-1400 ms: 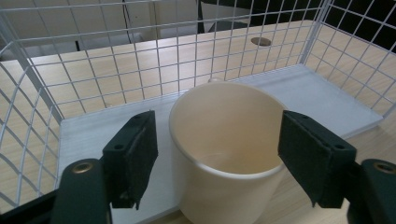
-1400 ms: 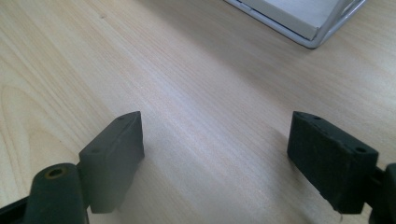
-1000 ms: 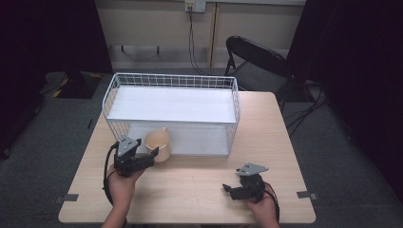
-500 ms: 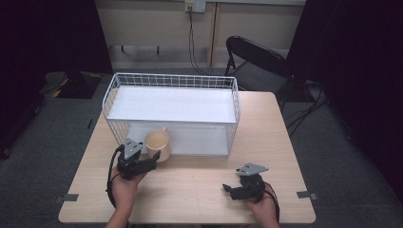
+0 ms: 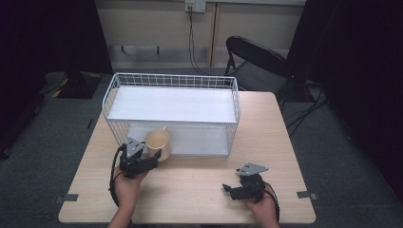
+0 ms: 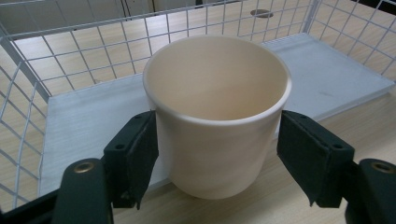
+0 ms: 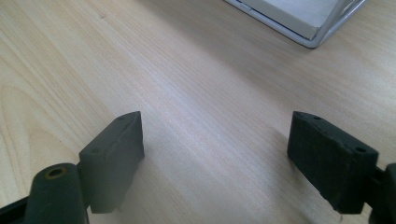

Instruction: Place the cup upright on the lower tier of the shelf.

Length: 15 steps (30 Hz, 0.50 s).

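Closing around the cream cup [image 6: 217, 116], the left gripper's [image 6: 217, 158] fingers [image 6: 135, 158] sit spread.

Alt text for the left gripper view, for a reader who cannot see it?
A cream plastic cup stands upright between the left gripper's two black jaws, which have just been closing; the left pad looks to touch it, the right stands apart. Behind is a white wire basket on a light wooden table.

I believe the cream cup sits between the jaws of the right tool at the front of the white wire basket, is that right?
Not quite: the cream cup sits between the jaws of the left tool, which have just been closing, as the left gripper view shows. The rest holds: it is at the front of the white wire basket.
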Motion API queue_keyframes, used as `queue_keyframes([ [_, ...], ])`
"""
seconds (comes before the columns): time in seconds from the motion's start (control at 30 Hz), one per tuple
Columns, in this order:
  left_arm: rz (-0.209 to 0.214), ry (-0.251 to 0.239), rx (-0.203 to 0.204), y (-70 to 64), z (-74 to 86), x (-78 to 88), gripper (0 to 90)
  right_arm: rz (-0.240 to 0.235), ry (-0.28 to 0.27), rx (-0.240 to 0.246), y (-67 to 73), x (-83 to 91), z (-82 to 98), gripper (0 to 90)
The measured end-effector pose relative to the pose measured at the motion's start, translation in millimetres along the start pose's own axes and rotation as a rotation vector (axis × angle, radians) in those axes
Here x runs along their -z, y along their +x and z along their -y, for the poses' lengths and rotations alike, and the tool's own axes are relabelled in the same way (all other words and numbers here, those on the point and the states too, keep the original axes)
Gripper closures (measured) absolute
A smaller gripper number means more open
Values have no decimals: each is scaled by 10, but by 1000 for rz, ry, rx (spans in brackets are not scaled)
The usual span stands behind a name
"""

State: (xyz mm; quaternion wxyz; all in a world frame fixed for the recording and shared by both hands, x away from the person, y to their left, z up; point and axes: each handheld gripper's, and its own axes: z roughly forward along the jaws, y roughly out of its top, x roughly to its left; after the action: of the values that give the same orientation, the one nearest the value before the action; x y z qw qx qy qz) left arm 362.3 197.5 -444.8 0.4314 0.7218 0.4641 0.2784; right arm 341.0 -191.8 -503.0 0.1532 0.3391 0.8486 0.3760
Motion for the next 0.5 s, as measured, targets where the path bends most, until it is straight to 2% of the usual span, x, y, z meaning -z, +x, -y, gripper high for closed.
queue_keyframes([
  [0.4, -6, -9, 17, -2, -5, 0, 415, 0, 0, 0, 0, 0, 0, 179],
  [0.43, -8, 2, 6, 1, -7, 2, 420, 0, 0, 0, 0, 0, 0, 179],
  [0.5, -9, 3, 12, -3, -6, -4, 420, 0, 0, 0, 0, 0, 0, 179],
])
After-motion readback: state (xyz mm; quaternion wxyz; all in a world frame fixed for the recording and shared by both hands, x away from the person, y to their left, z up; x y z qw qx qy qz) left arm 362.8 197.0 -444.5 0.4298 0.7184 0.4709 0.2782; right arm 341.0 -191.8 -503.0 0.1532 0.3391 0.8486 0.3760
